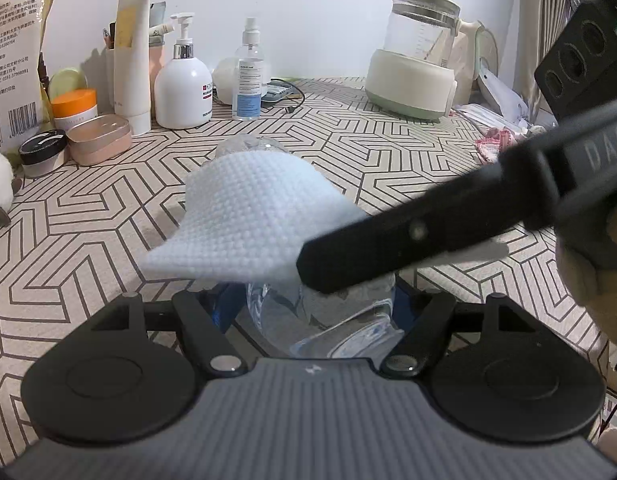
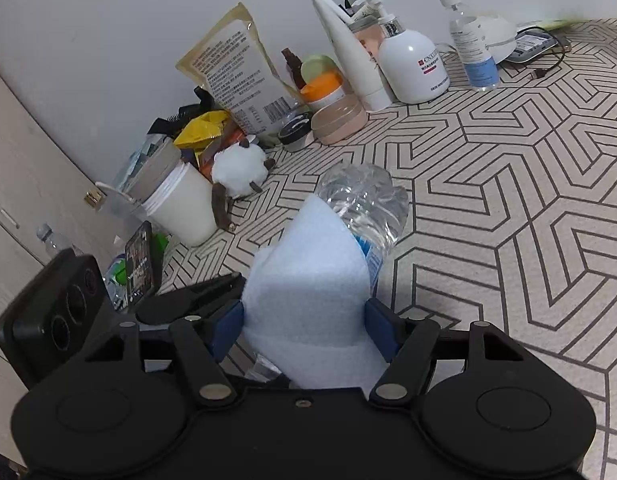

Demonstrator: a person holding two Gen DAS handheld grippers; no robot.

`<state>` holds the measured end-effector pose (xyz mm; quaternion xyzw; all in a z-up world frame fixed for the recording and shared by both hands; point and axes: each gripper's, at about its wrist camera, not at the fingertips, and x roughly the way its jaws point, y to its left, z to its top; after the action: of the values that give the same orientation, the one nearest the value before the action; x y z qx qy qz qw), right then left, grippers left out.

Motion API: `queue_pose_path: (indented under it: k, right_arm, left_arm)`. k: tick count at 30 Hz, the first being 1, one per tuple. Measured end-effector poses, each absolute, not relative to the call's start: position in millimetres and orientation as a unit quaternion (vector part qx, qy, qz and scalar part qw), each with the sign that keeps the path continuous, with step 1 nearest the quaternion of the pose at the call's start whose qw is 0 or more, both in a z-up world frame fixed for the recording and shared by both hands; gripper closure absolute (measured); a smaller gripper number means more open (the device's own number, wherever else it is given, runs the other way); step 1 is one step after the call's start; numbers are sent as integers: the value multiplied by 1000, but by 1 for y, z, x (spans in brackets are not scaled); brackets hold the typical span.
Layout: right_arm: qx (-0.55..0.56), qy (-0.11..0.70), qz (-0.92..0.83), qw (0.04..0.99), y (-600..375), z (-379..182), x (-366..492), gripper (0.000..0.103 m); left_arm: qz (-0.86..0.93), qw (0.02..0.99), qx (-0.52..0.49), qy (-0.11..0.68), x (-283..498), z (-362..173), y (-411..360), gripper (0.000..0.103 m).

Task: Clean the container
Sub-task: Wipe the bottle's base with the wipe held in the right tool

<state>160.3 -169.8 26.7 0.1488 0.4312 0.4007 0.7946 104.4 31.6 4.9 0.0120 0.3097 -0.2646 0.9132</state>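
Two grippers meet over my patterned table (image 1: 108, 216), the biggest thing in view, its geometric cloth running back to a white wall lined with toiletries. On it at the far right I see a glass kettle (image 1: 418, 52) on a pale green base, and well left of that a white pump bottle (image 1: 183, 88). Nearer me, my left gripper (image 1: 320, 312) is clamped on a clear plastic bottle (image 1: 348, 320), holding it off the table and pointing away from me. Draped over that bottle is a white textured wipe (image 1: 248, 224). From the other camera, my right gripper (image 2: 304, 320) has its blue pads pressed against the wipe on both sides, squeezing it around the bottle's body, with the crinkled bottle end poking out beyond the cloth
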Motion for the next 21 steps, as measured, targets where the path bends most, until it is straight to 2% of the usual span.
queue_pose_path:
  k: [12, 21]
  right_arm:
    - [139, 430, 378, 808, -153, 26, 187, 25]
    - [149, 413, 384, 812, -156, 16, 179, 28]
  left_arm:
    - [-265, 913, 11, 311, 103, 5, 31, 31]
    - [-267, 913, 14, 309, 100, 5, 29, 27]
